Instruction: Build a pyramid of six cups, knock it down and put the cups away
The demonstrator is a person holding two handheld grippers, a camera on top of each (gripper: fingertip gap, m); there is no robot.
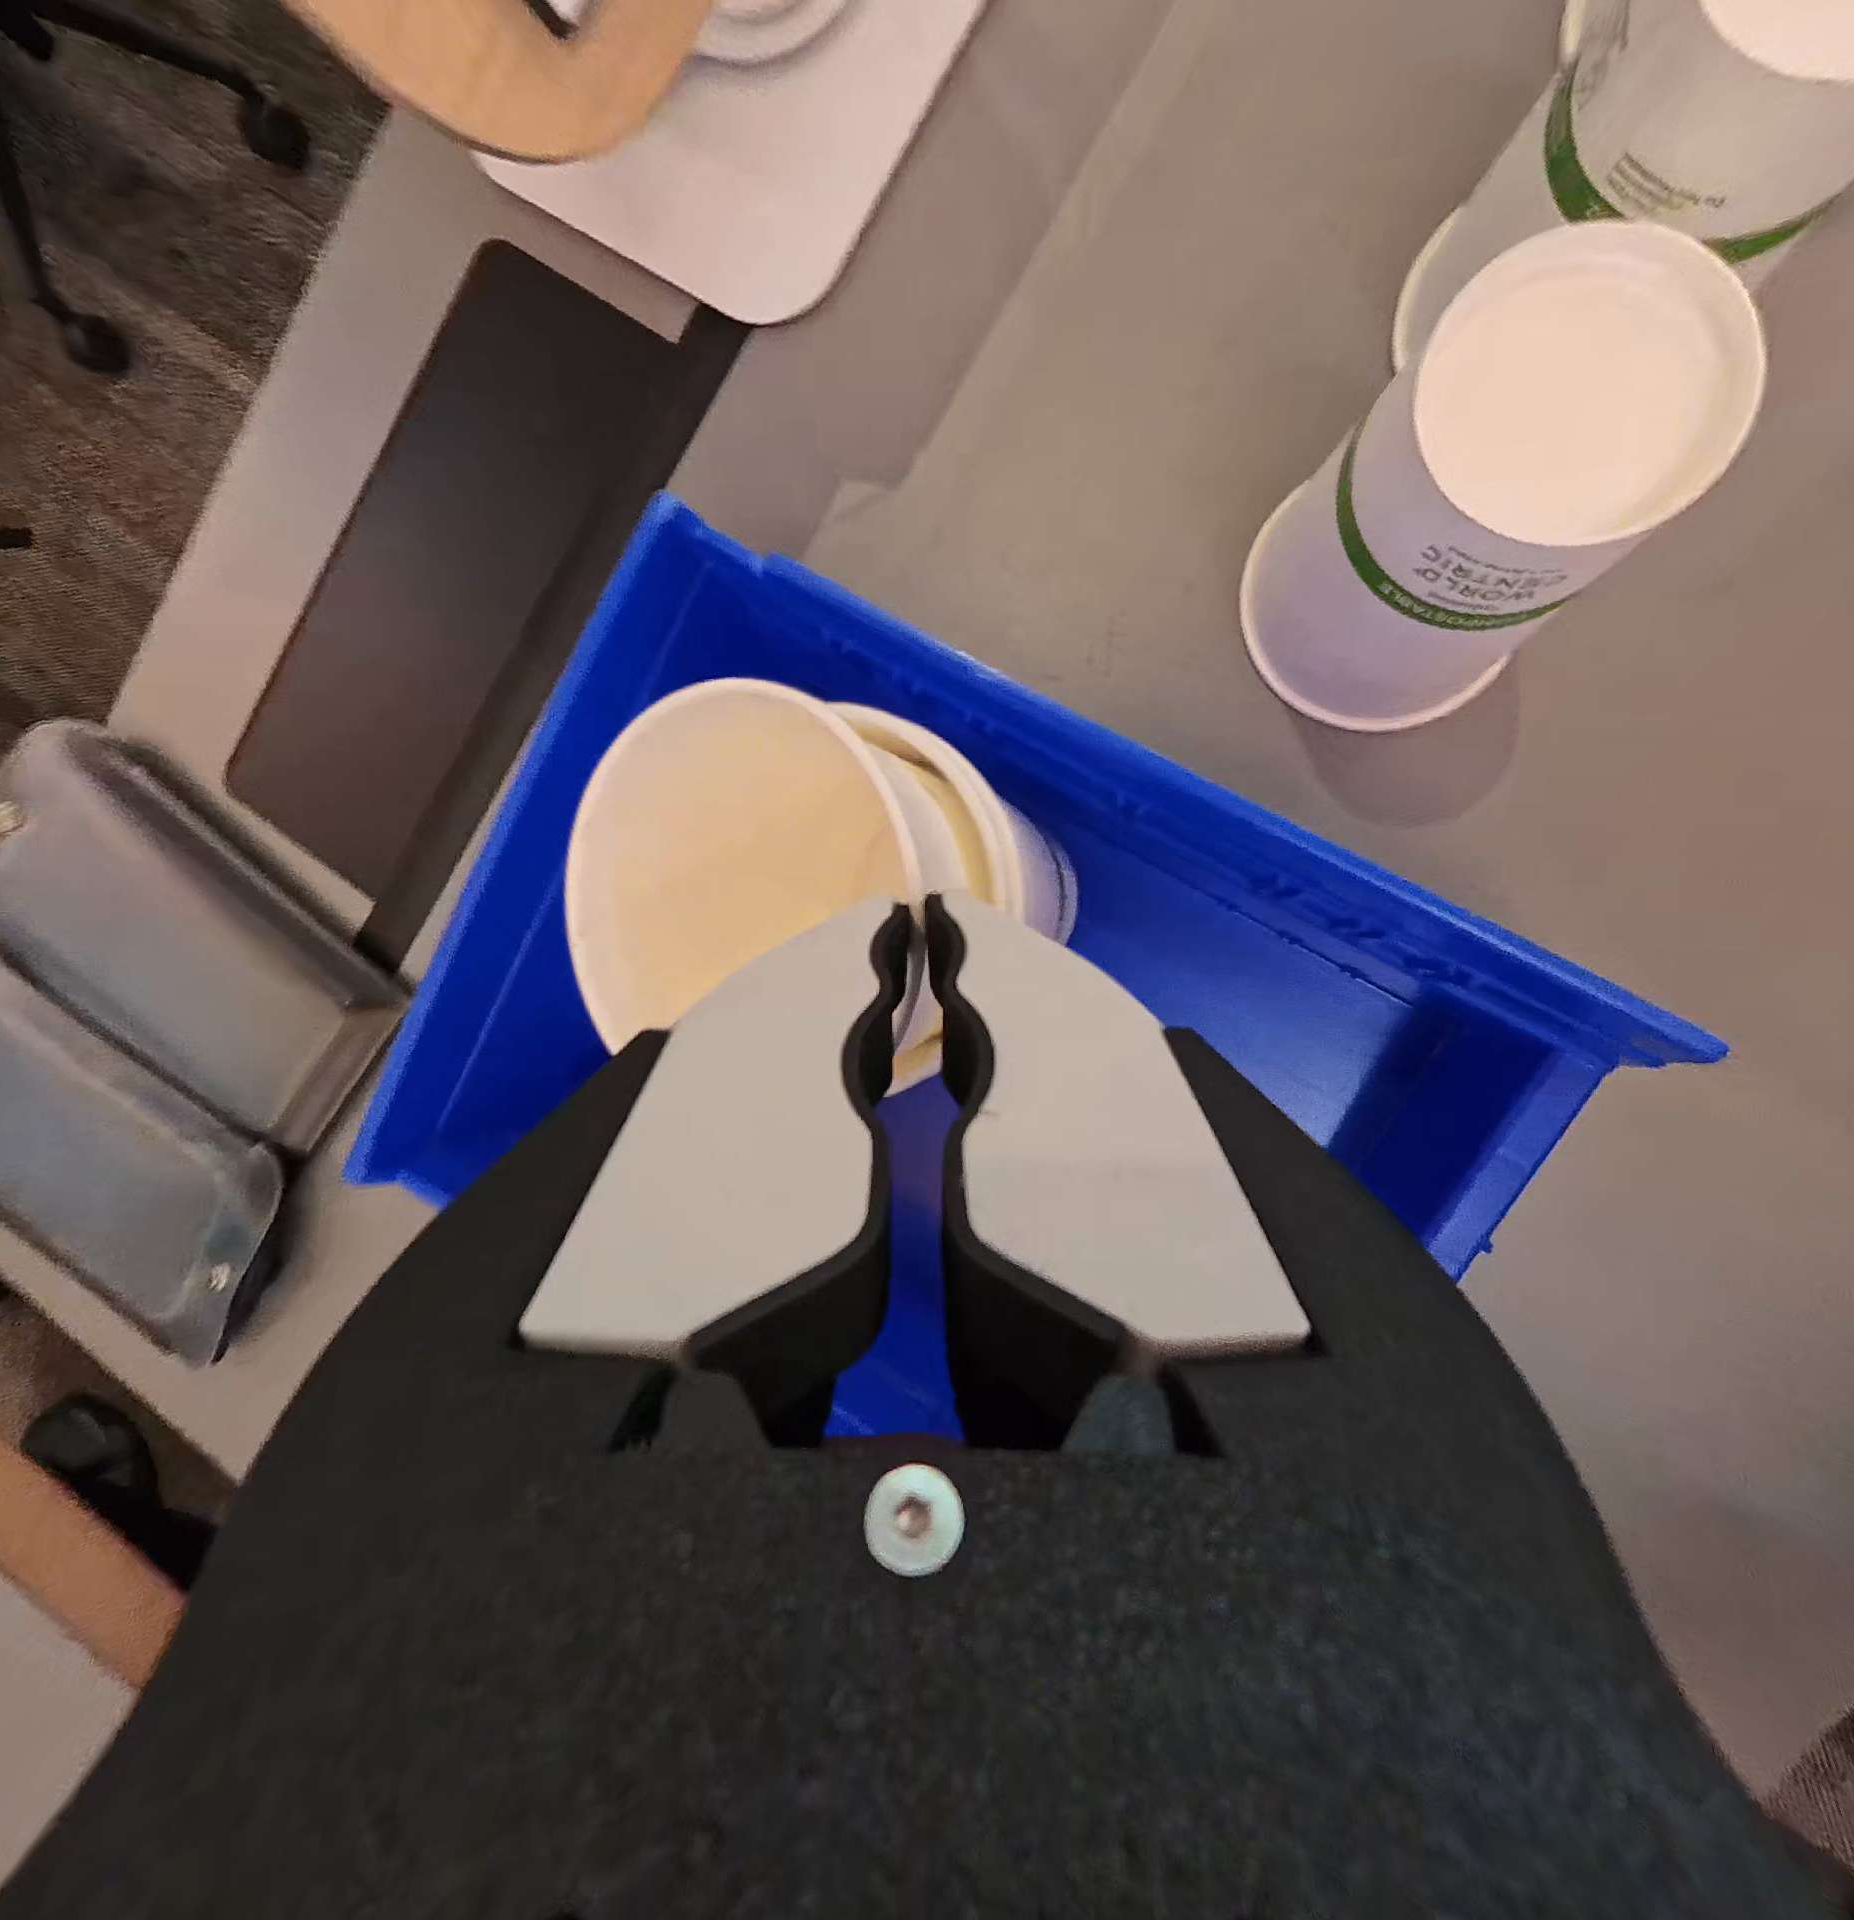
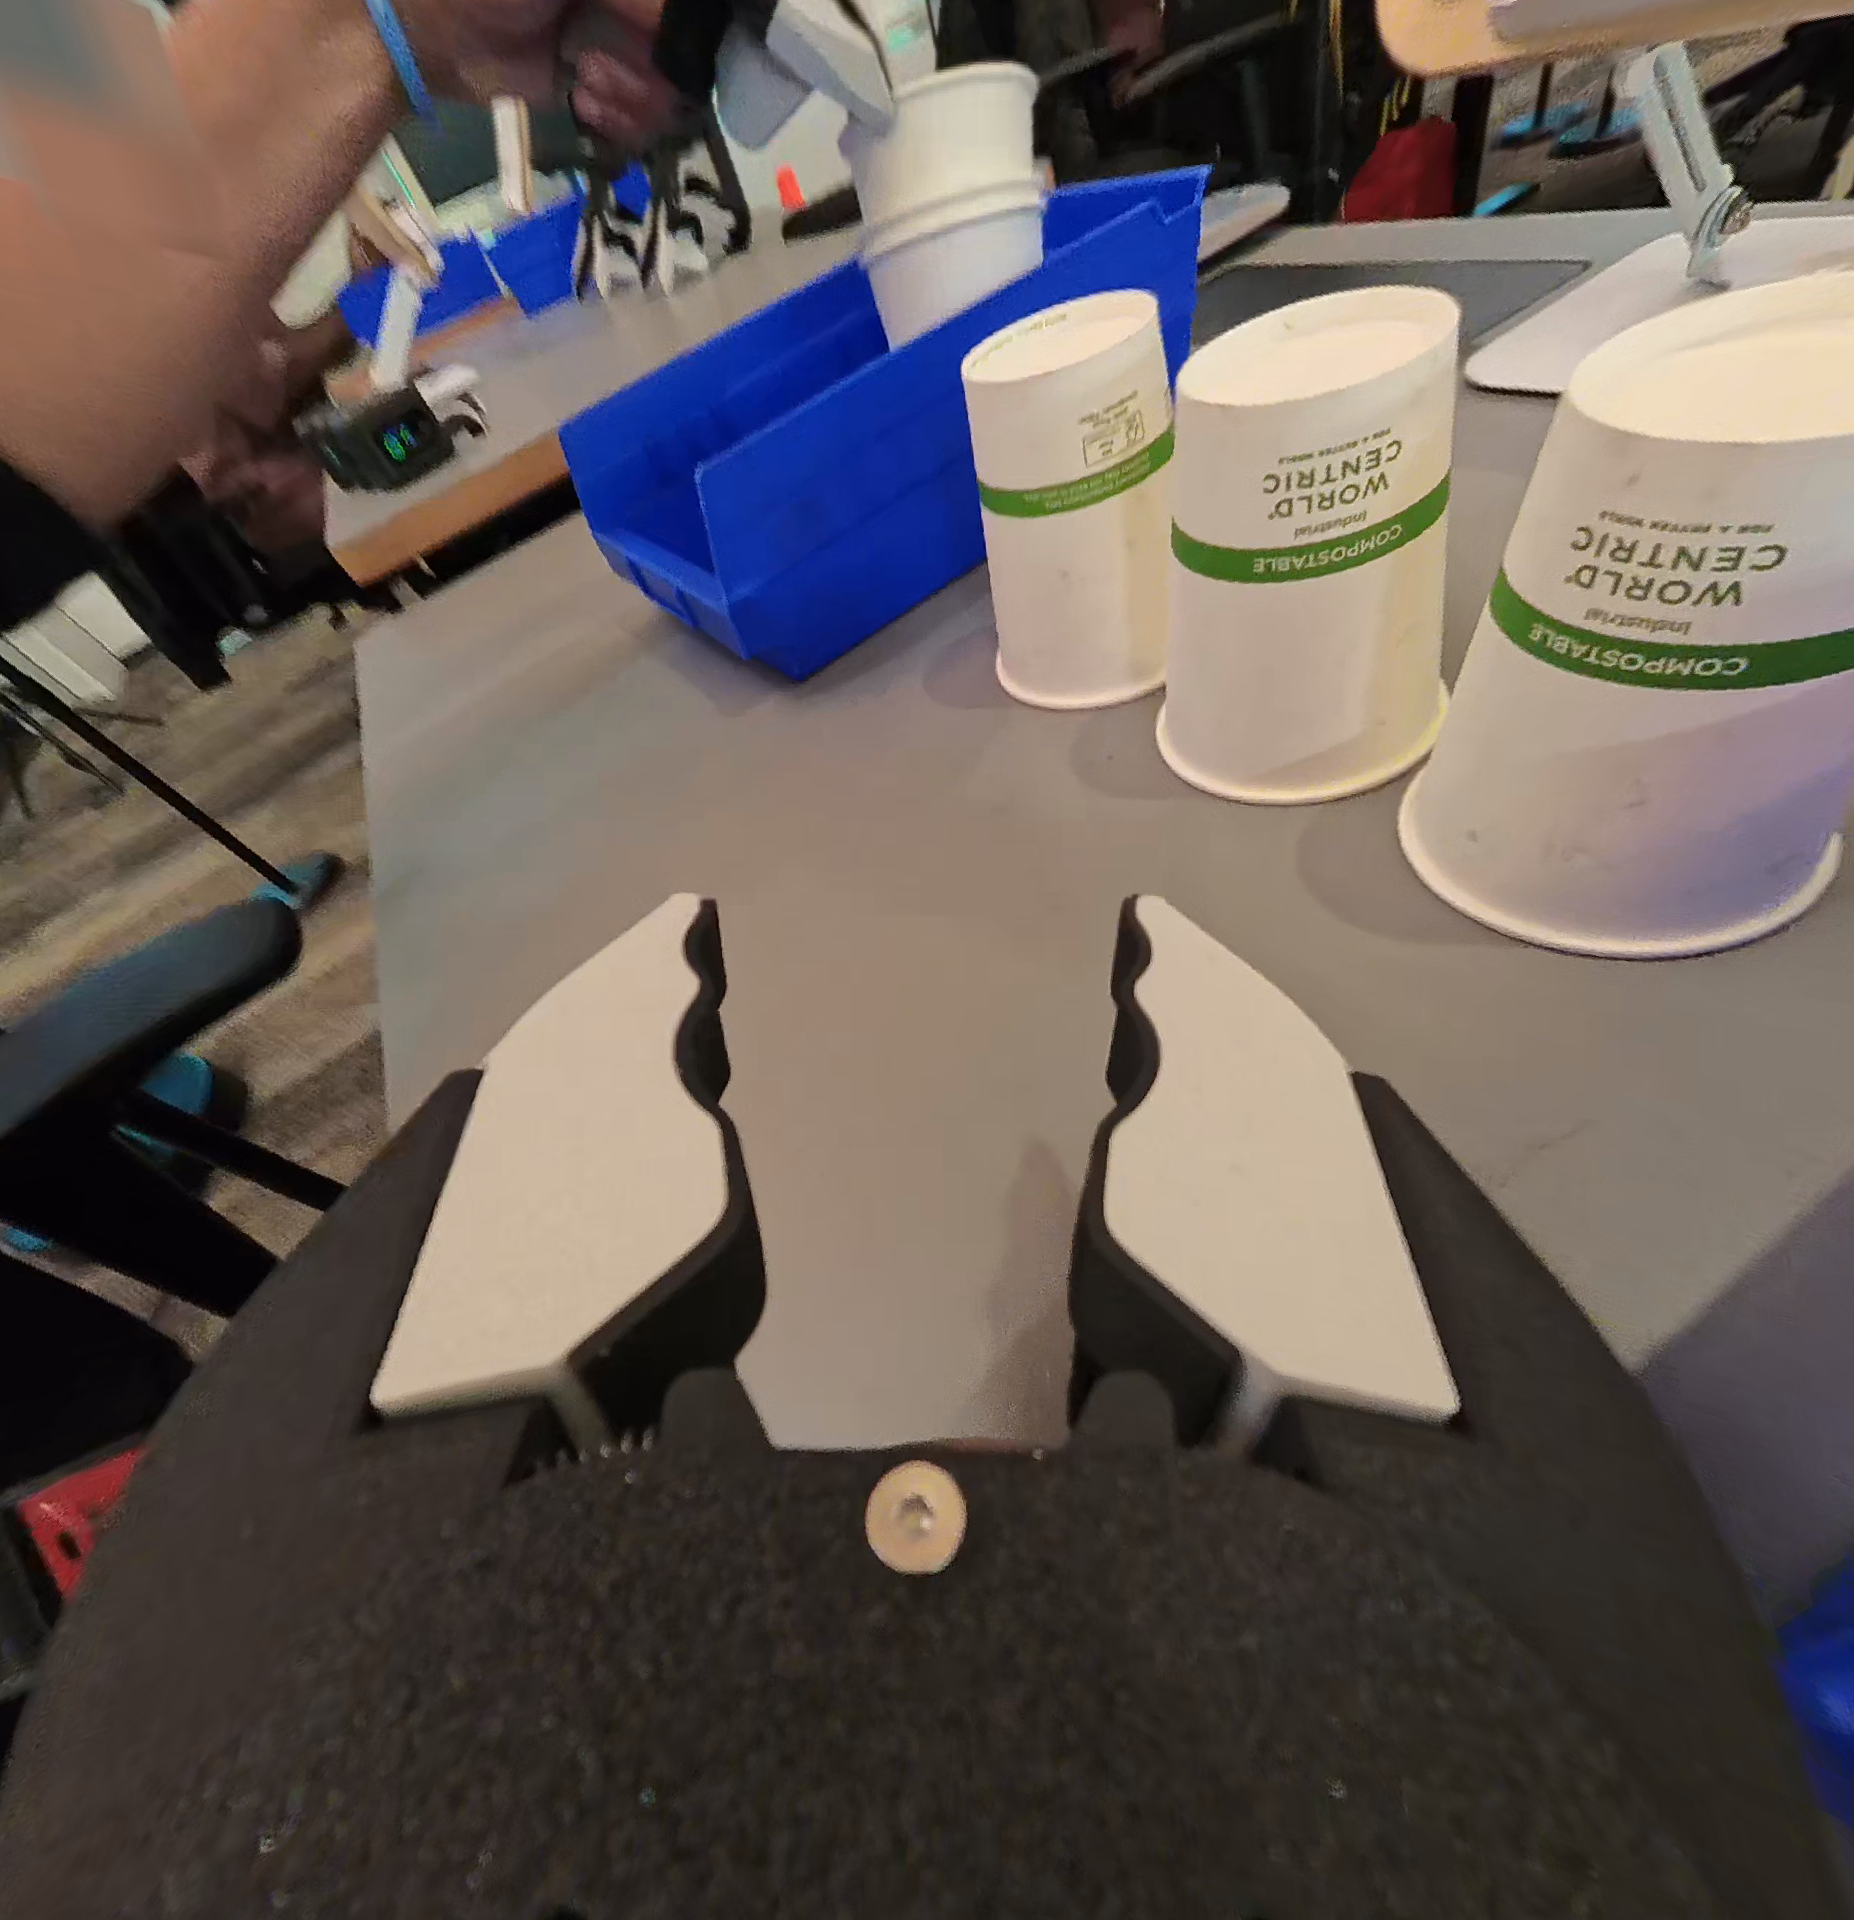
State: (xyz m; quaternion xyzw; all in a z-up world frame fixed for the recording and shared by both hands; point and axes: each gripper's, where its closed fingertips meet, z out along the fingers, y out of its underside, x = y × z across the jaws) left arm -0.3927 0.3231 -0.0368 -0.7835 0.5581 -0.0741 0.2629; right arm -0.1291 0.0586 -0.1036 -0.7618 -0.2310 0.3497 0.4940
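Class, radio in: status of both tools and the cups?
Left tool shut on nested cups over blue bin. Right tool open, empty. Three cups upside down on table.

An office: grey desks (image 2: 798, 831), wheeled chairs (image 1: 102, 156), monitor stand (image 2: 1692, 177).

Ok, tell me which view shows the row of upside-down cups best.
The right wrist view: all three upside-down cups stand in a row on the grey table, sides fully visible. The left wrist view catches only two at its top right corner, seen from above, one cut off.
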